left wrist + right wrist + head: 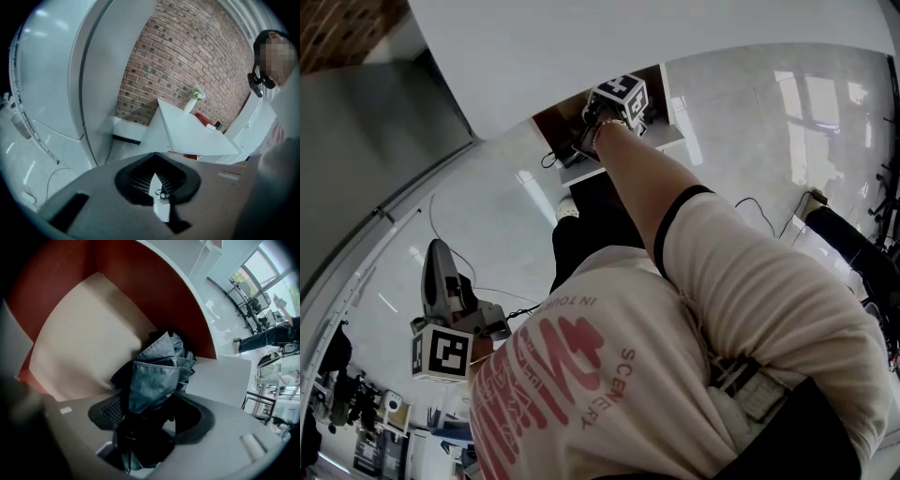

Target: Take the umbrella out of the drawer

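A folded grey-blue umbrella (pixel 157 364) sits between the jaws of my right gripper (pixel 150 404), which is shut on it. It hangs just above the open drawer (pixel 79 329), which has a beige bottom and red-brown walls. In the head view the right gripper (pixel 602 122) reaches into that drawer (pixel 565 120) at the end of an outstretched arm; the umbrella is hidden there. My left gripper (pixel 439 255) hangs low at the left over the floor. Its jaws are closed with nothing between them (pixel 157 182).
A white cabinet top (pixel 628 42) overhangs the drawer. A black cable (pixel 549 159) trails on the glossy white floor (pixel 750 131). The left gripper view shows a brick wall (pixel 187 51) and a white desk (pixel 192 133). Chairs and a seated person (pixel 265 338) are far right.
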Available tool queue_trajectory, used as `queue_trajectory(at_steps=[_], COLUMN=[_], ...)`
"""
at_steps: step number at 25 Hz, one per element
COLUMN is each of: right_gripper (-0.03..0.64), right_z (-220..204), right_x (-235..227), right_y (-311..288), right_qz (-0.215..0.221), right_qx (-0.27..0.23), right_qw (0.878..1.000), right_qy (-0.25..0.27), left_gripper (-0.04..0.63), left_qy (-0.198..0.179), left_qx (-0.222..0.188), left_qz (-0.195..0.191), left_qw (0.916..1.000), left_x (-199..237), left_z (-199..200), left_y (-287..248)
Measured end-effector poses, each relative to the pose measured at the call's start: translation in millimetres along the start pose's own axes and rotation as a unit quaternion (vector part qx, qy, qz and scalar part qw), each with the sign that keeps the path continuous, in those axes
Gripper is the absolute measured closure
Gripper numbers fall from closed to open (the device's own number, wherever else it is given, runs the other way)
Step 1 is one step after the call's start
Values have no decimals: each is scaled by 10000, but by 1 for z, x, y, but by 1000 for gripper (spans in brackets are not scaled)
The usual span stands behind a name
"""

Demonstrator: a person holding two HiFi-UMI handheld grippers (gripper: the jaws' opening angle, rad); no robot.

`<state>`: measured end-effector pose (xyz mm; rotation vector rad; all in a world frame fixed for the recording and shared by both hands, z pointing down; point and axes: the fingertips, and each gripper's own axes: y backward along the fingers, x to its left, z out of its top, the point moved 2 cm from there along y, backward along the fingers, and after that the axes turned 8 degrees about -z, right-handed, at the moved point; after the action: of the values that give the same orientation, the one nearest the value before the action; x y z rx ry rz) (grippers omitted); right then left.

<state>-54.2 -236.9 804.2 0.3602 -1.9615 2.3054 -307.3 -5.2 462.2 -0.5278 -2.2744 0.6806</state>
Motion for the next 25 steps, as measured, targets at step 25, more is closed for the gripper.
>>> queue_trajectory(at_steps=[25], right_gripper=[387], right_z=[-7], right_x=[-14], right_y=[23], right_qz=[929], right_qx=[318], right_qw=[9929], right_qy=[-676], left_gripper=[588], left_qy=[83], left_qx=[-498], left_qz=[105], left_qw=[9987], left_x=[-38], left_z=[4], left_y=[21])
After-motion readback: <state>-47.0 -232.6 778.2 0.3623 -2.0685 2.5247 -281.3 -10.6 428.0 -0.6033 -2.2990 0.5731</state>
